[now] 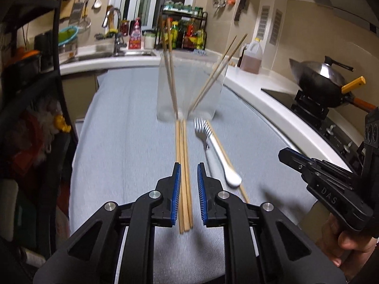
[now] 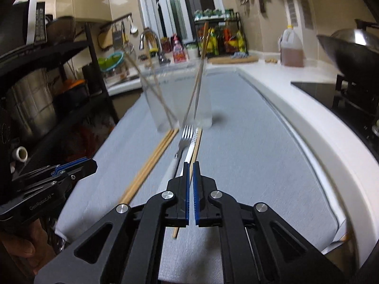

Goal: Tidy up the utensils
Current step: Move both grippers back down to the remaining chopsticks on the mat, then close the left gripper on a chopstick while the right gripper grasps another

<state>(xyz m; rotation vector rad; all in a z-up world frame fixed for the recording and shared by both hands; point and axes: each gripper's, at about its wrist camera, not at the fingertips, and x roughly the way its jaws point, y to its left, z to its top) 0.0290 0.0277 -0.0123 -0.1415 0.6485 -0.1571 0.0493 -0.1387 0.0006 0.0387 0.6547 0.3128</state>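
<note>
Several wooden chopsticks lie in a bundle on the grey mat, running toward a clear holder that has chopsticks standing in two compartments. My left gripper is open, its jaws on either side of the bundle. A white-handled fork and a single chopstick lie to the right. My right gripper is shut on that single chopstick, next to the fork. The bundle and holder also show in the right wrist view.
A white counter runs along the right with a wok on a stove and an oil jug. A sink and bottle rack are at the back. A dark shelf stands left.
</note>
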